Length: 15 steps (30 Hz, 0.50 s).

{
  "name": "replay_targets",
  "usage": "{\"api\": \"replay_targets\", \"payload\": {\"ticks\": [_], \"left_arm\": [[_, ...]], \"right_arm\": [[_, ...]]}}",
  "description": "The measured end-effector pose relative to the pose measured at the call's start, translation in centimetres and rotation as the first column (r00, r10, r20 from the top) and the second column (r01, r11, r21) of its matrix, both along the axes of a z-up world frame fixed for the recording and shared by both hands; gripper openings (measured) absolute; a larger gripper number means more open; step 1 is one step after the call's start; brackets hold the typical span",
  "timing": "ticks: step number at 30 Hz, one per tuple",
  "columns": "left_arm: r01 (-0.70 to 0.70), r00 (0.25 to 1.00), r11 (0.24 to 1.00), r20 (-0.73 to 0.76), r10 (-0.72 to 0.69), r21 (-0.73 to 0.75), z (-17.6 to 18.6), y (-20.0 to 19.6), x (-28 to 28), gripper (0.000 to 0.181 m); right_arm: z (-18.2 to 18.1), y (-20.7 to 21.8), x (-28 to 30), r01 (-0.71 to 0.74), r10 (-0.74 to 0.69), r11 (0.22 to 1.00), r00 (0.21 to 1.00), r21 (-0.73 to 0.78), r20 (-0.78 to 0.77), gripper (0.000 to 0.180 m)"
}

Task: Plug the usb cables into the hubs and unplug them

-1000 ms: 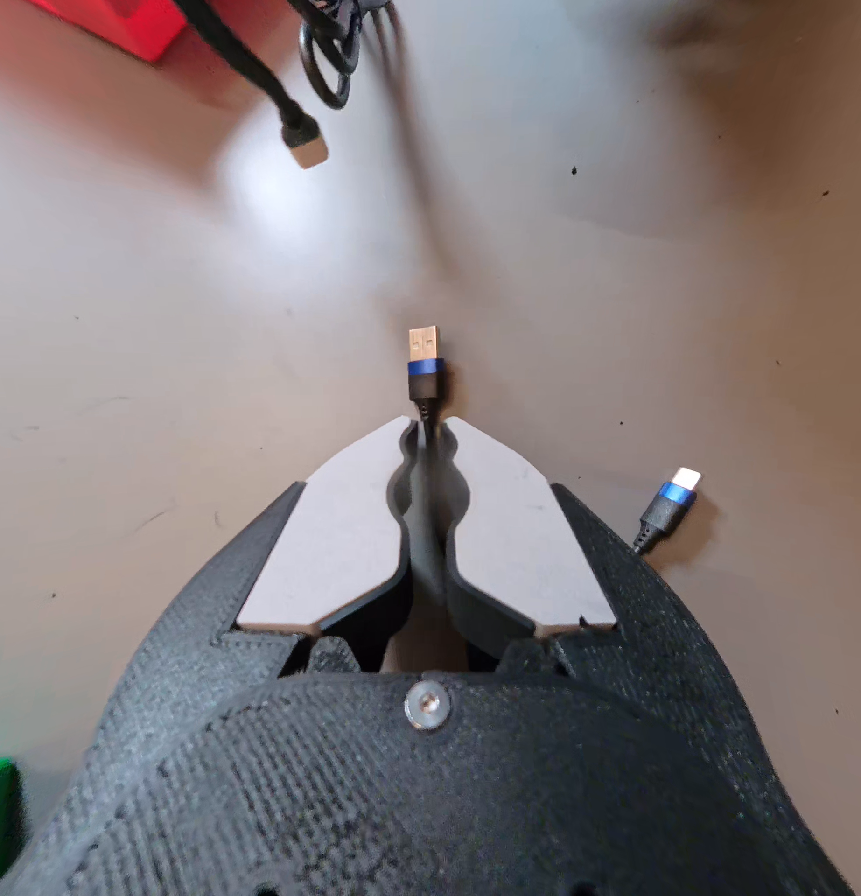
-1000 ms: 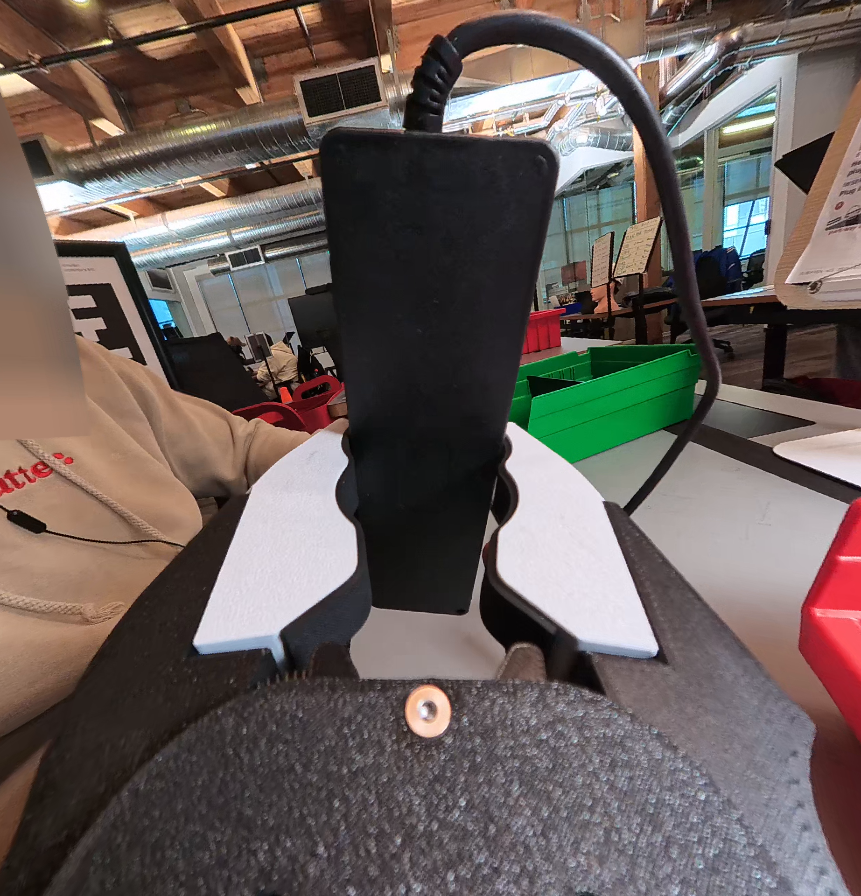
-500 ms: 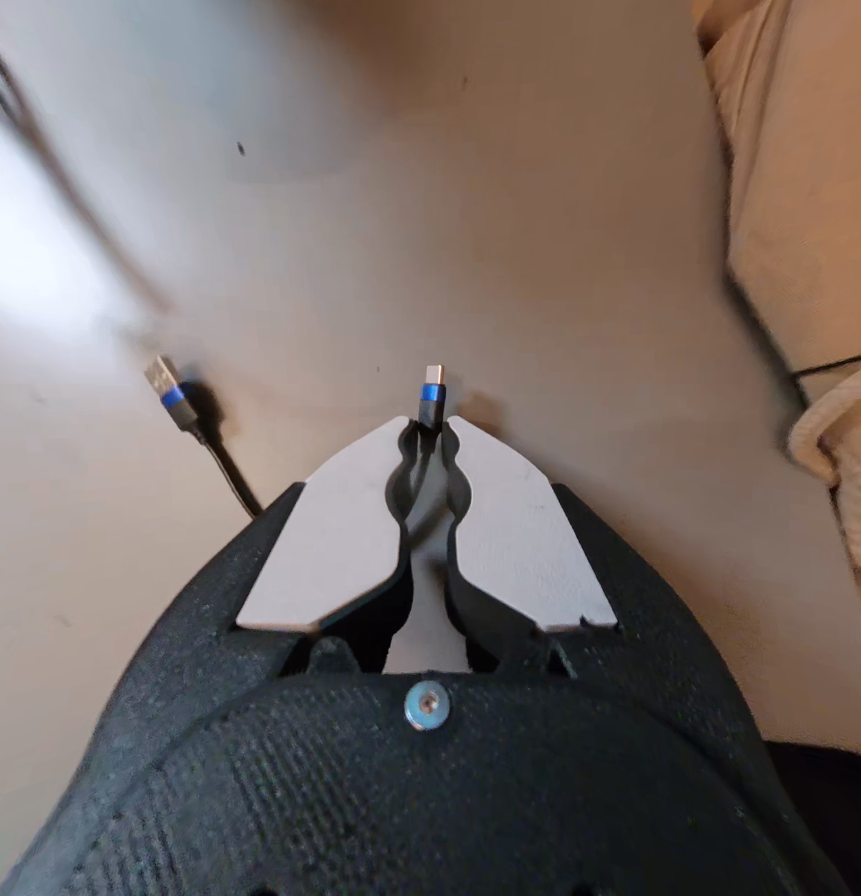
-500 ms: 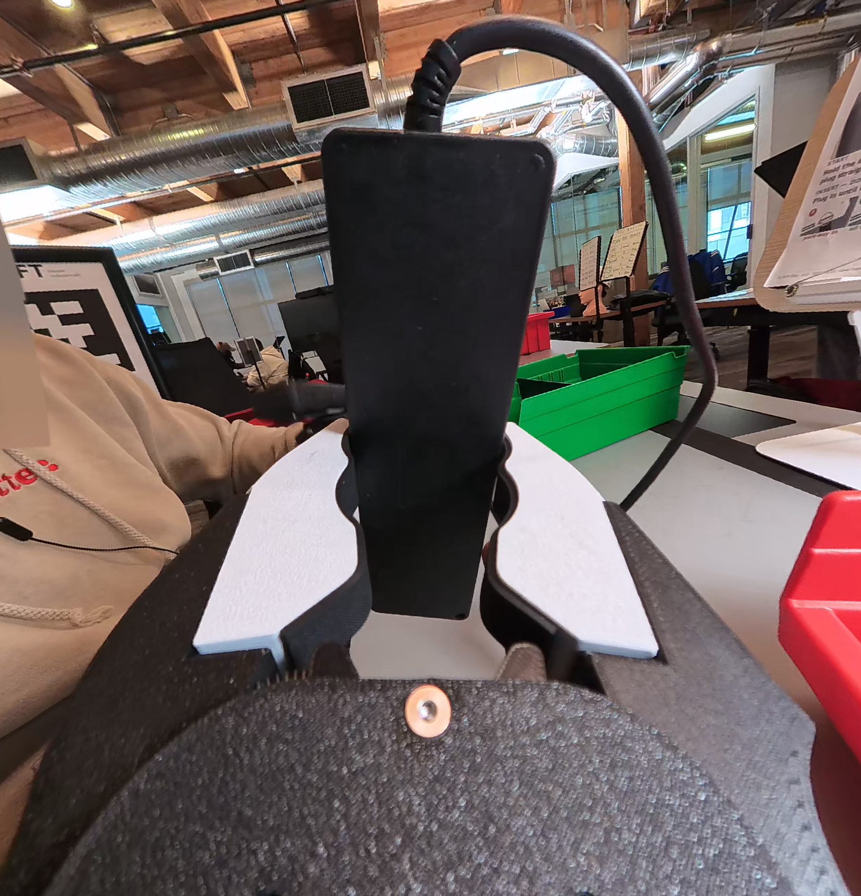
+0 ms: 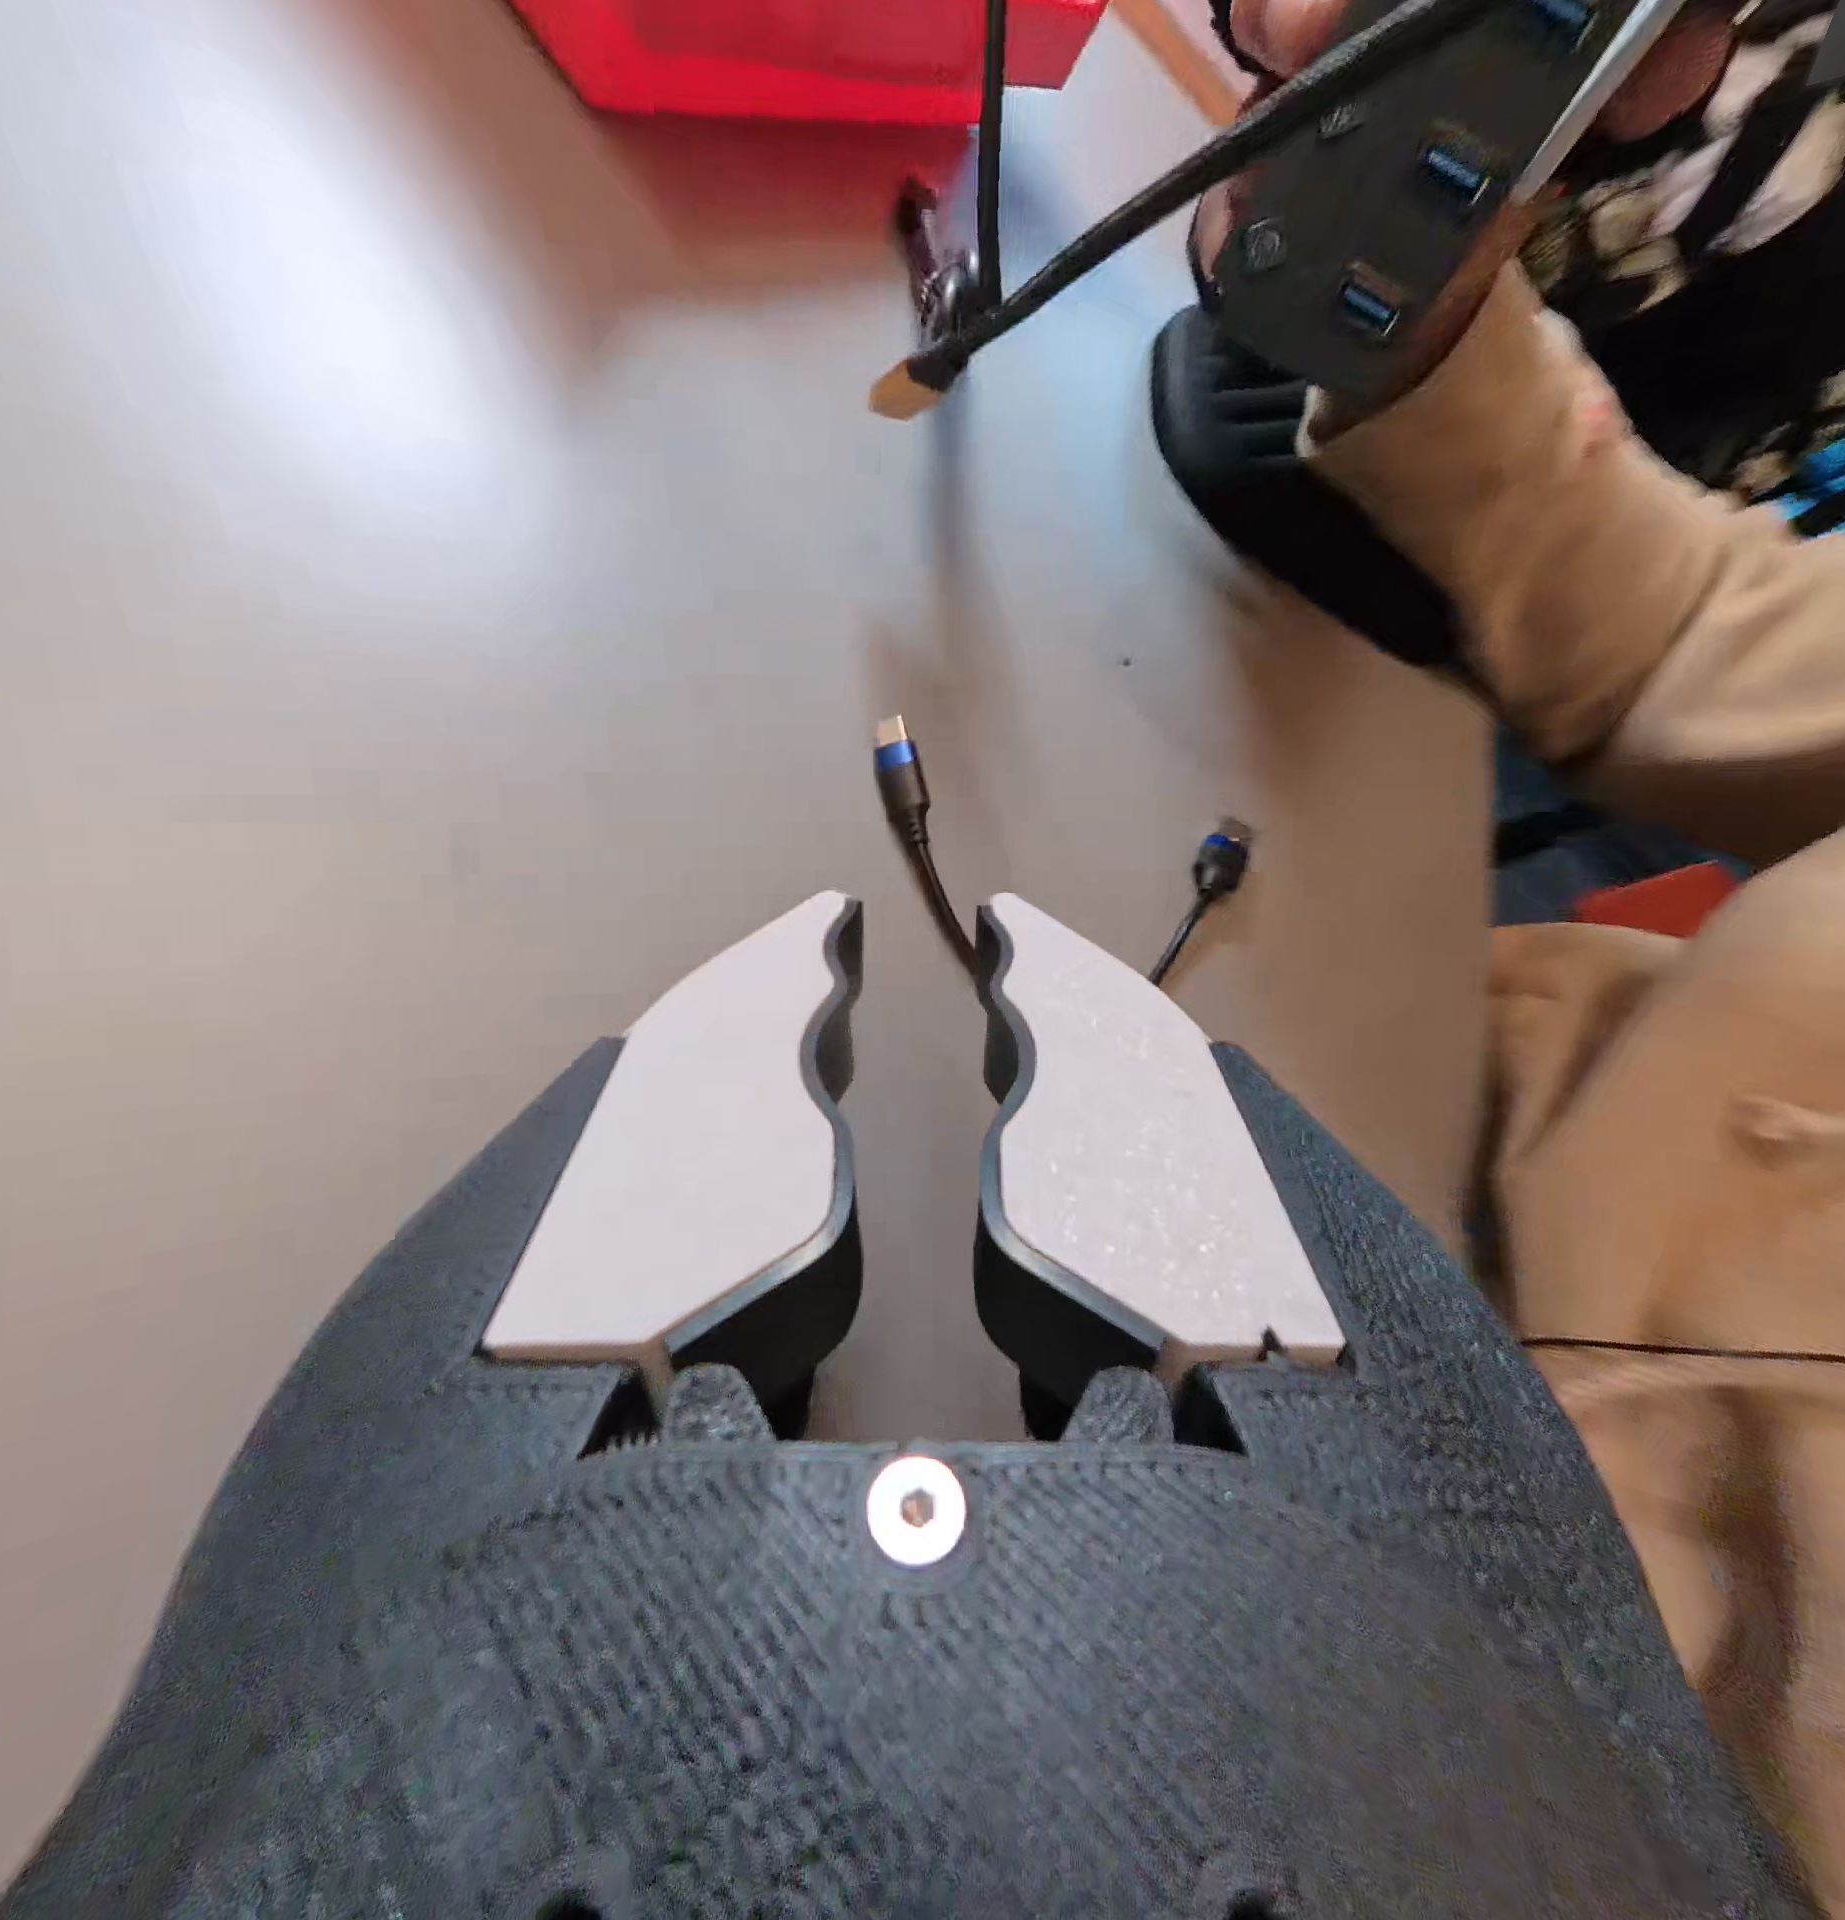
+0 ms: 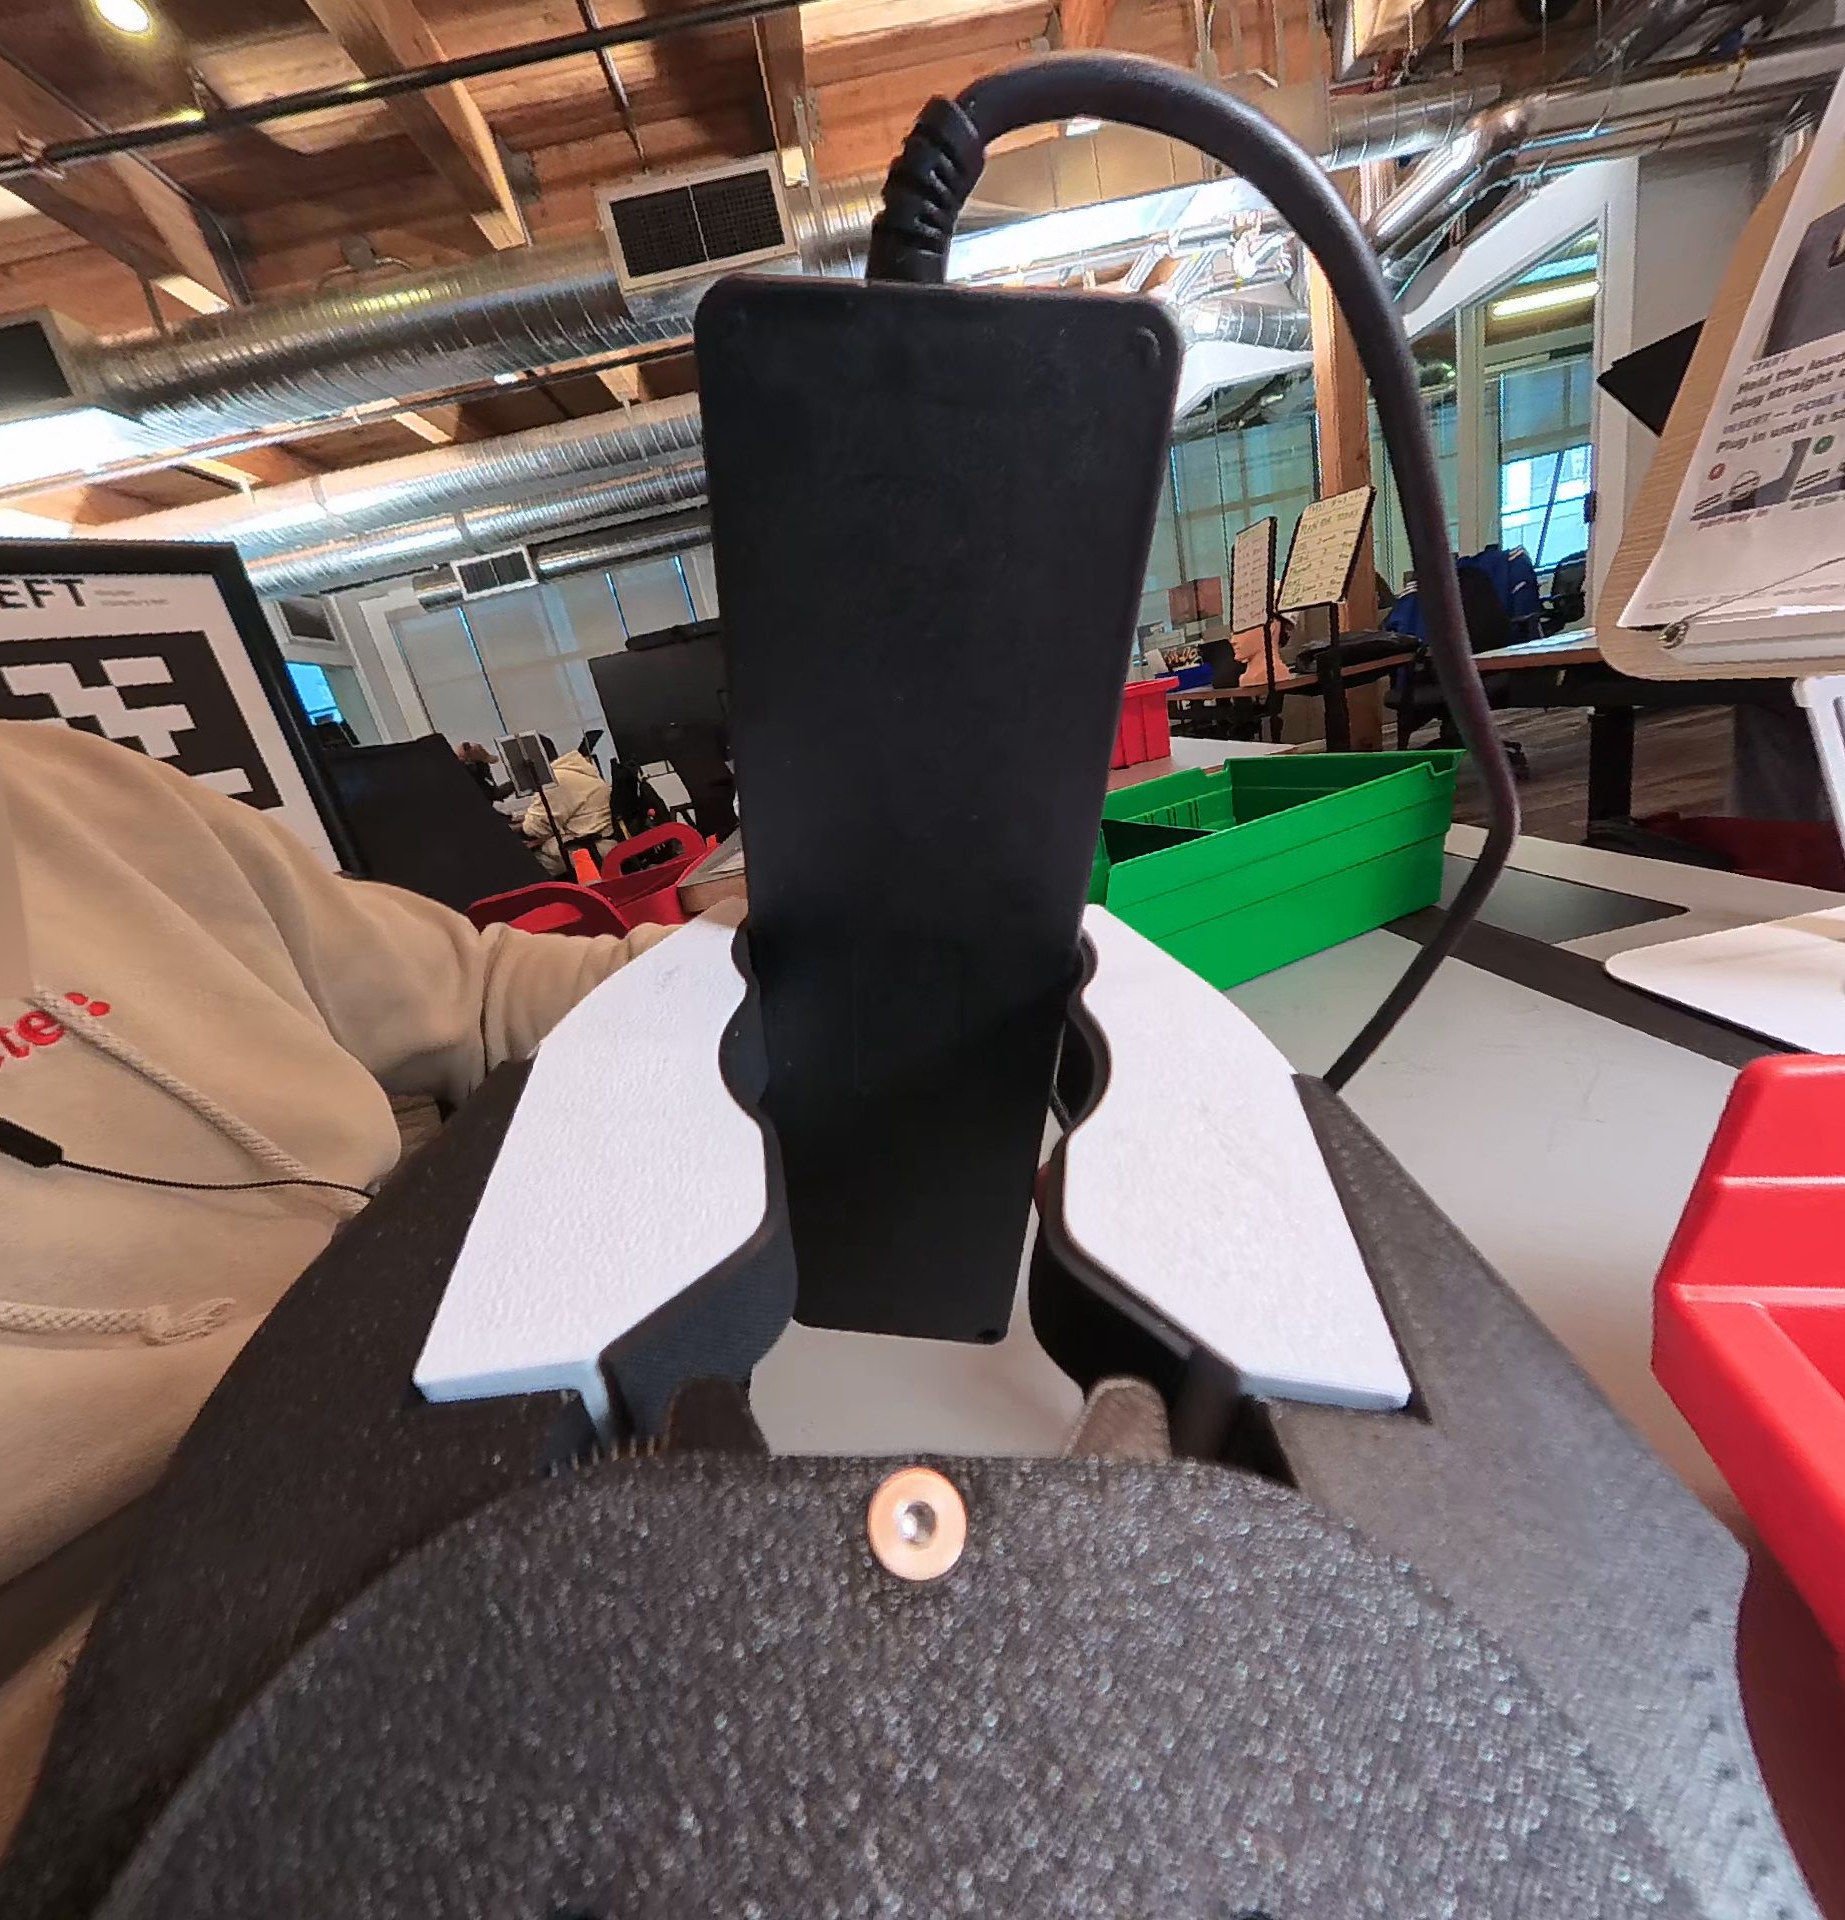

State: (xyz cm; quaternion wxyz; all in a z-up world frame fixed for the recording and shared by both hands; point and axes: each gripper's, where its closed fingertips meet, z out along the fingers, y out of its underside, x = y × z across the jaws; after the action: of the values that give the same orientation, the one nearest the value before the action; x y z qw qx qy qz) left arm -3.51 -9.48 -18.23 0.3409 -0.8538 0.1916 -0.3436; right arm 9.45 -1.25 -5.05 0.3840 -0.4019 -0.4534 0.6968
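Note:
My left gripper (image 5: 918,914) is open and empty above the grey table (image 5: 378,727). A black cable with a small blue-ringed plug (image 5: 897,758) lies just ahead of its tips, and the cord runs under the right finger (image 5: 1136,1143). The cable's other blue-ringed plug (image 5: 1222,857) lies to the right. My right gripper (image 6: 913,935) is shut on a black USB hub (image 6: 928,675) and holds it upright in the air. The hub also shows in the left wrist view (image 5: 1354,208), top right, with blue ports facing me. Its braided lead ends in a loose plug (image 5: 902,390).
A red bin (image 5: 793,52) stands at the far edge; it also shows in the right wrist view (image 6: 1791,1299). A green bin (image 6: 1271,852) is farther back. A person's beige sleeve (image 5: 1624,675) fills the right side. A clipboard on a stand (image 6: 1749,416) is at the right.
My left gripper held the large plug a second ago, then the small plug; now it has opened and the small plug lies ahead of it. The right gripper still holds the hub.

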Motion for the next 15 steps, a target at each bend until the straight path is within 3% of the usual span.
{"api": "replay_targets", "payload": {"ticks": [4, 8, 12, 15], "left_arm": [[0.256, 0.957, 0.957, -0.177, -0.232, 0.133, 0.6, -2.2, 4.4, 0.020], [0.532, 0.806, 0.835, -0.387, -0.448, 0.142, -2.0, -4.7, 9.5, 0.024], [0.552, 0.773, 0.832, -0.404, -0.488, 0.051, -3.9, -4.1, 11.4, 0.023], [0.565, 0.753, 0.823, -0.445, -0.485, 0.061, -4.1, -3.7, 11.5, 0.019]], "right_arm": [[-0.1, 0.2, 0.0, 0.001, -0.001, 1.000, 1.000, -0.007, 0.000, 0.054], [0.0, 0.2, 0.0, 0.007, -0.007, 1.000, 1.000, -0.001, -0.001, 0.054], [0.2, 0.2, 0.1, 0.012, -0.012, 1.000, 1.000, 0.006, -0.004, 0.054], [0.3, 0.3, 0.3, 0.014, -0.014, 1.000, 1.000, 0.009, -0.007, 0.054]]}}
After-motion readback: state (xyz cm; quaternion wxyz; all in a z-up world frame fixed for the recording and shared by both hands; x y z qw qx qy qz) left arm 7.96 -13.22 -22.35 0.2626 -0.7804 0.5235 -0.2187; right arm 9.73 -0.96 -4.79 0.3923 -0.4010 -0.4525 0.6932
